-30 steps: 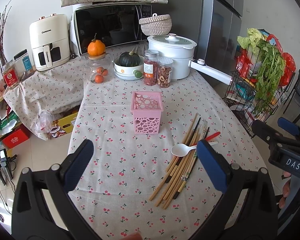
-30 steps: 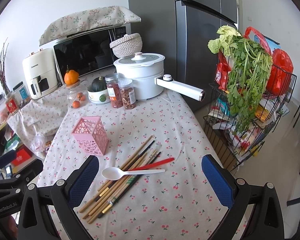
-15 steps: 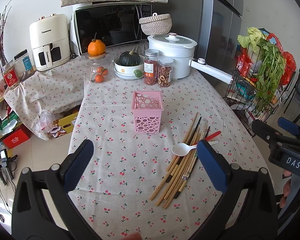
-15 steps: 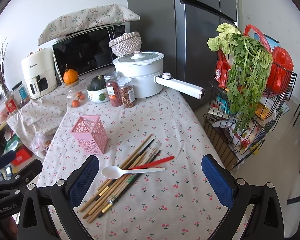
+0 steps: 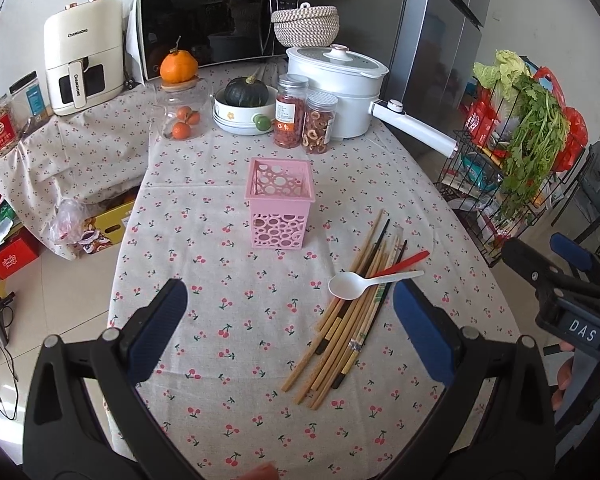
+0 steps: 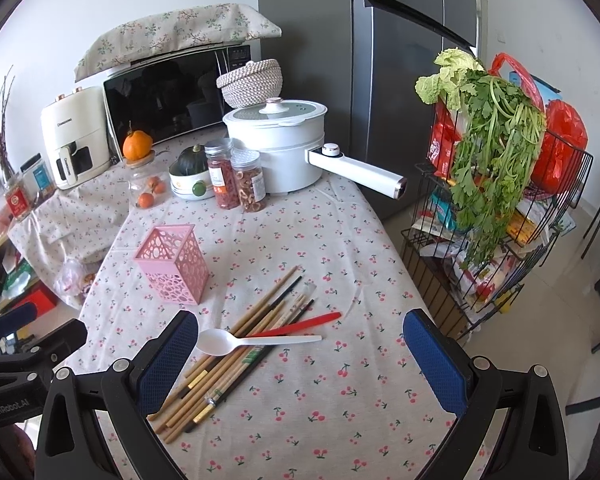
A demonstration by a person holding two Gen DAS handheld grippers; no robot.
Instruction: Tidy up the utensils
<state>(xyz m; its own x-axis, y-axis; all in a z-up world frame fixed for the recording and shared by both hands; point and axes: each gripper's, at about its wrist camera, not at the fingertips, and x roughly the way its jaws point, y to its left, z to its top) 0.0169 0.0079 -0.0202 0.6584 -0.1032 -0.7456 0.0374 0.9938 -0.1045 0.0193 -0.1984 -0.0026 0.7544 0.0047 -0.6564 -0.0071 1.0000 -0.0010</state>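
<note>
On the counter (image 5: 220,280) the pink holder (image 5: 279,209) stands upright, chopsticks (image 5: 352,312) piled just right of it, a white spoon (image 6: 256,341) across them. Both tools, left (image 5: 288,328) and right (image 6: 300,360), hover empty, jaws apart. Best lift the spoon first, by its handle.

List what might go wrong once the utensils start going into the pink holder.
1. The white spoon lies across the chopsticks and the red utensil; lifting any stick first may flick it away.
2. The pink holder looks light and perforated; long chopsticks could tip it.
3. Both claws, left and right, are open nearby and may collide.
</note>
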